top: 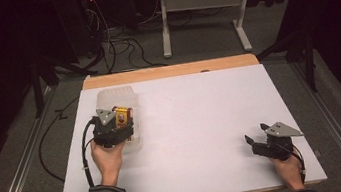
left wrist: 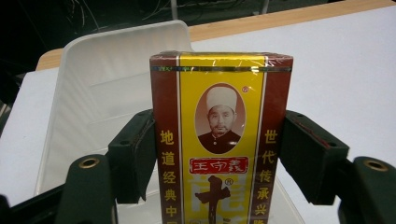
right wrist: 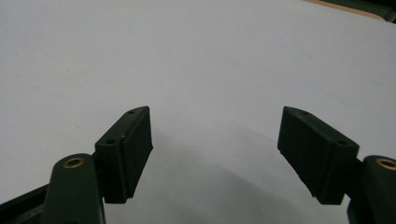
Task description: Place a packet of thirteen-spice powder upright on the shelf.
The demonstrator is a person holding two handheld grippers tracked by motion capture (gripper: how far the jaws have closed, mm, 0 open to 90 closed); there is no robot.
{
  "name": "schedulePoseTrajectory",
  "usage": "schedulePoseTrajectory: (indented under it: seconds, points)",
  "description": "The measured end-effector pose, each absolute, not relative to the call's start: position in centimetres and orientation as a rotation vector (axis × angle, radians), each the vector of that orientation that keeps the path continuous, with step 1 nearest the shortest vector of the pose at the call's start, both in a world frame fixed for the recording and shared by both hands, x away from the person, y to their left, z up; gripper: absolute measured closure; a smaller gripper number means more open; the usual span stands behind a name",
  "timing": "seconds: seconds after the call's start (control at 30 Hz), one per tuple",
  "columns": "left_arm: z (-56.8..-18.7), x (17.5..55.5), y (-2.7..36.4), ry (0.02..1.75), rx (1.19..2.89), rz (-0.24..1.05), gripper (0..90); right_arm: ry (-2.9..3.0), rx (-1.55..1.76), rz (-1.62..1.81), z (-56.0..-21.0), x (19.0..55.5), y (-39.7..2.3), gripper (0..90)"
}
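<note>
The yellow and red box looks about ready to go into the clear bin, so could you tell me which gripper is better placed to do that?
Left, I'd judge. The left gripper grips the box directly over the clear bin. The right gripper sits open over bare table, far away.

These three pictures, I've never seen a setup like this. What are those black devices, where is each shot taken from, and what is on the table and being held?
A person sits at a white table holding a hand-operated two-jaw gripper in each hand; there is no robot. The high view looks down from above. The other two come from cameras riding on each gripper, looking along its black jaws. The left gripper grips a red and yellow box with a printed portrait, jaws pressed to its sides, over a clear plastic container. The right gripper holds nothing, jaws wide apart above bare table.
</note>
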State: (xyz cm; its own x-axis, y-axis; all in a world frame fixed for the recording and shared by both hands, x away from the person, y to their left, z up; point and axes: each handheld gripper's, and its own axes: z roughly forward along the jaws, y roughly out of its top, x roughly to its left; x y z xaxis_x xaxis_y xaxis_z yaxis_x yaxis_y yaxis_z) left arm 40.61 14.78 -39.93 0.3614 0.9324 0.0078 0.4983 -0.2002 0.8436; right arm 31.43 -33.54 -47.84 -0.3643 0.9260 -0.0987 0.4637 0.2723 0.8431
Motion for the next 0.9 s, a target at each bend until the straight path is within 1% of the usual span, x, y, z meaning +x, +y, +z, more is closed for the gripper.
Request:
schedulePoseTrajectory:
  seconds: [0.9]
  points:
    - [-41.3, 39.2, 15.5, 1.282, 1.819, 0.669, 31.3, 1.946, 1.248, 0.999, -47.8, 31.5, -33.6, 26.6]
